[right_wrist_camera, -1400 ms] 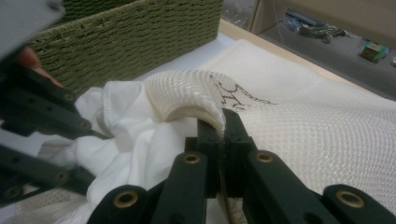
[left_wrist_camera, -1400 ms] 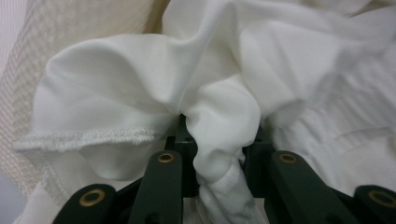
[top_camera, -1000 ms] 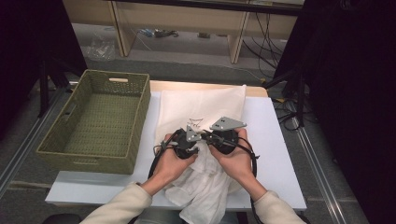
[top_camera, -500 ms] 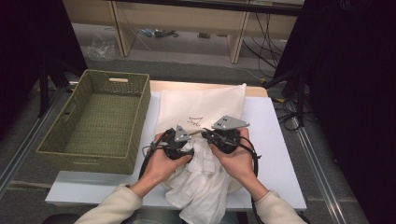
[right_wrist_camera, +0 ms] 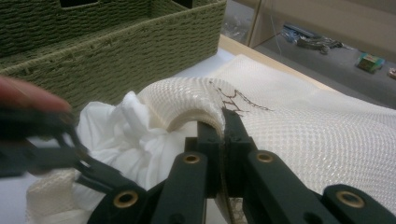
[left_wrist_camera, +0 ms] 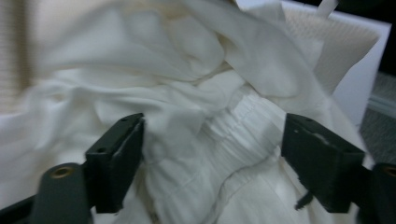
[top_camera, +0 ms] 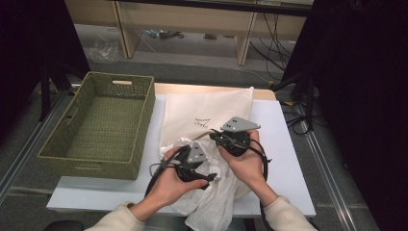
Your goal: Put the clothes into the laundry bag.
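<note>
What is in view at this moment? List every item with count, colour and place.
mesh bag: one, cream, flat on the table, its edge pinched by the right gripper.
white garment: one, crumpled at the bag's mouth near the front edge.
basket: one, green woven, left part of the table.
table: one, white top.
left gripper: one, black, jaws just opened, astride the garment.
right gripper: one, black, shut on the bag's edge.

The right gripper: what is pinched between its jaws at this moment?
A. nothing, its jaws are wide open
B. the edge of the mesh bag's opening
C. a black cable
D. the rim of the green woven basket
B: in the right gripper view the right gripper has its jaws shut on the lifted edge of the mesh bag.
</note>
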`<state>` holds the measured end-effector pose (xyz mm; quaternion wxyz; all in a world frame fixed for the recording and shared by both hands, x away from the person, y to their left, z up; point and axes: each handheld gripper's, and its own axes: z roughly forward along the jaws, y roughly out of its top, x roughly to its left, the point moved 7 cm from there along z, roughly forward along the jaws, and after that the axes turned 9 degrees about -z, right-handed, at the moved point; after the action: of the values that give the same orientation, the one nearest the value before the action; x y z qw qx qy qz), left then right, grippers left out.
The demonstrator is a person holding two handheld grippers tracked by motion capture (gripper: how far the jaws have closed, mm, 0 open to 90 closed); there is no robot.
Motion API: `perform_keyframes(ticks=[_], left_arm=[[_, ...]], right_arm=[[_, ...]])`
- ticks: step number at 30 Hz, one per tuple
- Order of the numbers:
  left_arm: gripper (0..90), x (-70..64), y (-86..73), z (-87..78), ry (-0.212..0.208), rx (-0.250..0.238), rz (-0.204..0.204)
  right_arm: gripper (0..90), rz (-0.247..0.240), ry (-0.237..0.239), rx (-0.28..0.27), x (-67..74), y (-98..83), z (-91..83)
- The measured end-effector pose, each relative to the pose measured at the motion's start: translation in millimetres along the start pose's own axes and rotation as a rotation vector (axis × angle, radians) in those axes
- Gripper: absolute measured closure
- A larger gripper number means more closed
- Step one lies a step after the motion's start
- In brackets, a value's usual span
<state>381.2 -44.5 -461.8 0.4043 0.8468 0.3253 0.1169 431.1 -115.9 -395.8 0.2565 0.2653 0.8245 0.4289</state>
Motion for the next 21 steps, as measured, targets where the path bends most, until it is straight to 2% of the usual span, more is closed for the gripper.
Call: perform_keyframes(ticks=[2, 3, 4, 5, 8, 9, 10, 11, 13, 15, 18, 21], left_arm=[[13.6, 0.7, -0.2, 12.1, 0.026, 0.015, 0.009], [12.2, 2.7, 0.4, 16.6, 0.052, 0.017, 0.017], [11.2, 2.5, 0.0, 21.1, 0.051, 0.028, 0.020], [11.2, 1.8, -0.5, 24.8, 0.066, 0.032, 0.010], [14.3, 4.6, -1.6, 31.5, 0.137, 0.064, 0.048], [15.8, 4.9, -1.3, 34.5, 0.146, 0.059, 0.047], [18.5, 7.4, -1.5, 35.9, 0.174, 0.070, 0.049], [22.1, 10.9, -2.0, 36.8, 0.190, 0.085, 0.056], [29.8, 15.8, -2.4, 40.3, 0.203, 0.093, 0.060], [41.5, 21.2, -1.5, 39.9, 0.226, 0.102, 0.082], [55.5, 25.5, -0.6, 40.8, 0.218, 0.089, 0.081], [63.4, 31.7, 2.1, 40.3, 0.193, 0.072, 0.073]], right_arm=[[88.9, -0.005, 0.005, 0.004, -0.6, -0.3, -1.2], [88.9, -0.004, 0.004, 0.002, -1.6, -0.2, -1.2], [88.9, 0.002, 0.000, -0.003, -2.3, -0.2, -1.0], [88.9, 0.002, 0.012, 0.000, -2.8, -0.6, -1.1], [88.9, 0.009, 0.005, 0.006, -3.7, -1.4, -1.3], [88.8, -0.006, -0.002, 0.004, -4.7, -1.2, -1.6], [88.9, 0.011, 0.004, 0.004, -2.6, -1.1, -1.3], [88.8, 0.003, 0.004, 0.004, -2.5, -0.8, -1.4], [88.9, 0.003, 0.004, 0.005, -1.7, -0.7, -1.4], [88.9, -0.002, 0.007, 0.006, -0.8, -0.4, -1.7], [88.9, 0.006, 0.014, -0.001, -0.1, 0.7, -1.9], [88.9, 0.000, 0.012, -0.006, -2.2, 1.2, -2.8]])
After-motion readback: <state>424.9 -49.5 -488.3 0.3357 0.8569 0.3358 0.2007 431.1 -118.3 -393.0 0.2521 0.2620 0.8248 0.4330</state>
